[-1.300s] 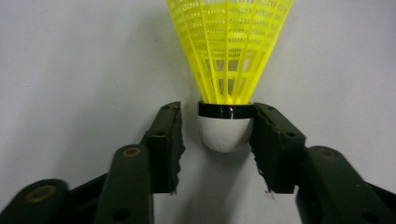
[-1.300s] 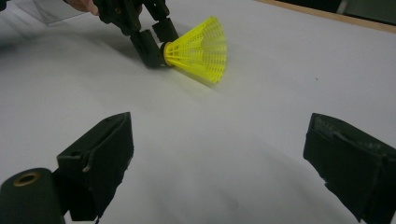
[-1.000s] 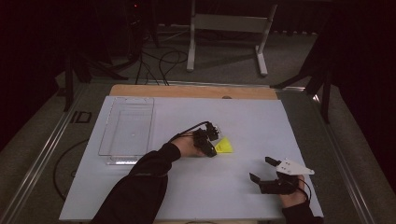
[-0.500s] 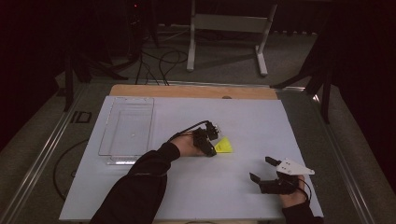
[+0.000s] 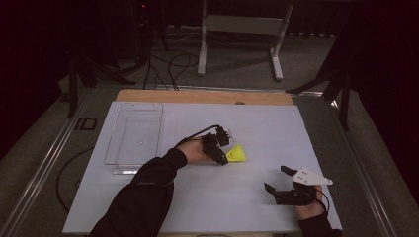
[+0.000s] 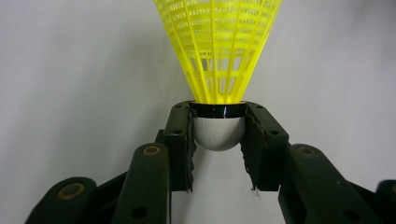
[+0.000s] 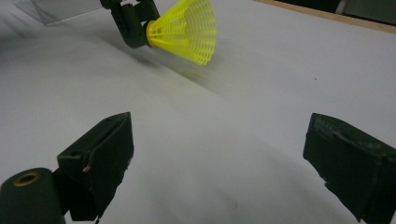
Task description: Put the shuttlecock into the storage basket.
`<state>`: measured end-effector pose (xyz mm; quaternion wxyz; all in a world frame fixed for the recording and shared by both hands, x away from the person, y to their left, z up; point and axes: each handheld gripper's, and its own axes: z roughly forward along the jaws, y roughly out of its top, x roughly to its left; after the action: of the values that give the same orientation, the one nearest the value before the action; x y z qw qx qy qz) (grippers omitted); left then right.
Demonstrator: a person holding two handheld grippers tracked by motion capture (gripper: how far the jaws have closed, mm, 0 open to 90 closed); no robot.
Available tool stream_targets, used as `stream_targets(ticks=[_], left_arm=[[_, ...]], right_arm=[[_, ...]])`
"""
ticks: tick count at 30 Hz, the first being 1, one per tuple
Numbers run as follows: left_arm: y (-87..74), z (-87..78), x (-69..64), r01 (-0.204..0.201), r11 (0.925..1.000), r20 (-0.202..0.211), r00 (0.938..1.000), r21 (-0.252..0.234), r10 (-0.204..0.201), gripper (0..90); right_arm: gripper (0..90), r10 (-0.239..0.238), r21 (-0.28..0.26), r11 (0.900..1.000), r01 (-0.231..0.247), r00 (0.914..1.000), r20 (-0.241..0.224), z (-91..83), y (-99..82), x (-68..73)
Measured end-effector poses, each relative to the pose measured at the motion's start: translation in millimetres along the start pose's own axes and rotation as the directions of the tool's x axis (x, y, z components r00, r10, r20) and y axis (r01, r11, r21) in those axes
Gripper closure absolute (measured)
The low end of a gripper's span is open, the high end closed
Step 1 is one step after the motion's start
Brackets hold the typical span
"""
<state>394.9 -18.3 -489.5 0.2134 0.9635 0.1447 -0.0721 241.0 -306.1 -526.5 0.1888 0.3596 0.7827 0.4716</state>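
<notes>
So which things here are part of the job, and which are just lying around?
Part of the job:
- yellow shuttlecock, pinched at its white cork
- left claw, shut on it

Just lying about:
- clear plastic tray on the white table
- right claw, open, with nothing between its jaws
- metal stand behind the table

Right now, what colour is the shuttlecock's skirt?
Bright yellow mesh on the shuttlecock, clearest in the left gripper view.

Yellow plastic mesh shuttlecock (image 6: 218,46), glossy black band, matt white table (image 5: 257,123), clear plastic tray (image 5: 133,138)
</notes>
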Motion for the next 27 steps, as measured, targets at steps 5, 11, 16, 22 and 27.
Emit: stream_targets(ticks=[5, 11, 16, 22, 27], left_arm=[[-1.0, -6.5, 0.2, 0.008, 1.0, 0.02, 0.9998, -0.003, -0.008, 66.0], [-2.5, -17.8, 0.8, -0.002, 1.0, 0.015, 0.9999, 0.008, 0.002, 66.0], [-3.8, -25.9, 0.4, 0.007, 1.0, -0.001, 1.0, 0.006, -0.007, 66.1], [-6.8, -37.7, 2.5, 0.02, 0.9998, 0.003, 0.9998, 0.007, -0.02, 66.1], [-7.6, -45.9, 0.5, 0.018, 0.9998, 0.004, 0.9998, 0.012, -0.018, 66.1]], right_arm=[[8.8, 0.002, 0.0, 1.0, -0.002, 1.0, -0.002, 0.6, -0.3, -0.1], [8.8, 0.001, 0.001, 1.0, -0.001, 1.0, -0.002, 1.1, -0.7, -0.5], [8.8, 0.003, 0.002, 1.0, -0.003, 1.0, -0.003, 1.1, -0.4, -0.1], [8.8, 0.001, 0.0, 1.0, -0.001, 1.0, -0.002, 0.7, -0.2, -0.3], [8.8, 0.002, 0.002, 1.0, -0.002, 1.0, -0.002, 1.1, -0.4, -0.3]])
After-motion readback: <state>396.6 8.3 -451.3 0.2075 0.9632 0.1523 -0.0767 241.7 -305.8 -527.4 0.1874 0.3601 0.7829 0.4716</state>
